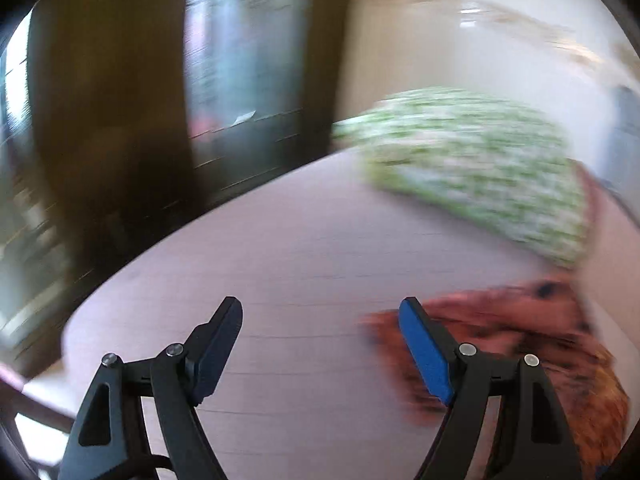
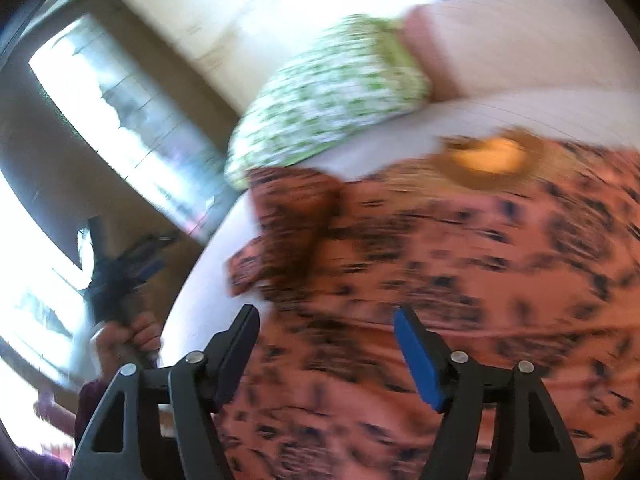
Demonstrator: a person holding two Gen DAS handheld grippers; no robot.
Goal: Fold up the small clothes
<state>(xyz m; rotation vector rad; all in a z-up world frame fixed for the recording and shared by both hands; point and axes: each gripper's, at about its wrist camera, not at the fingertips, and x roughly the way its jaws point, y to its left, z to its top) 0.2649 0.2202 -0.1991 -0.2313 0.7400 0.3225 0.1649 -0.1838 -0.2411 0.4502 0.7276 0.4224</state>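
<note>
An orange garment with dark speckles (image 2: pixel 440 264) lies spread on the pale table, with a sleeve (image 2: pixel 288 224) folded over at its left and a yellow-brown neck patch (image 2: pixel 492 158) at the far edge. My right gripper (image 2: pixel 326 322) hangs open just above it, nothing between its pads. In the left wrist view the same garment (image 1: pixel 520 344) shows blurred at the lower right. My left gripper (image 1: pixel 320 316) stands open over bare table (image 1: pixel 300 248), its blue pad (image 1: pixel 424 352) beside the garment's edge. The left gripper (image 2: pixel 120 276) also appears off the table's left side, held by a hand (image 2: pixel 132 340).
A green-and-white patterned bundle of cloth (image 1: pixel 476 168) (image 2: pixel 328 96) sits at the table's far side. A pink item (image 2: pixel 424 56) lies behind it. Dark wooden furniture (image 1: pixel 112 120) and bright windows (image 2: pixel 120 120) stand beyond the table's curved left edge. Both views are motion-blurred.
</note>
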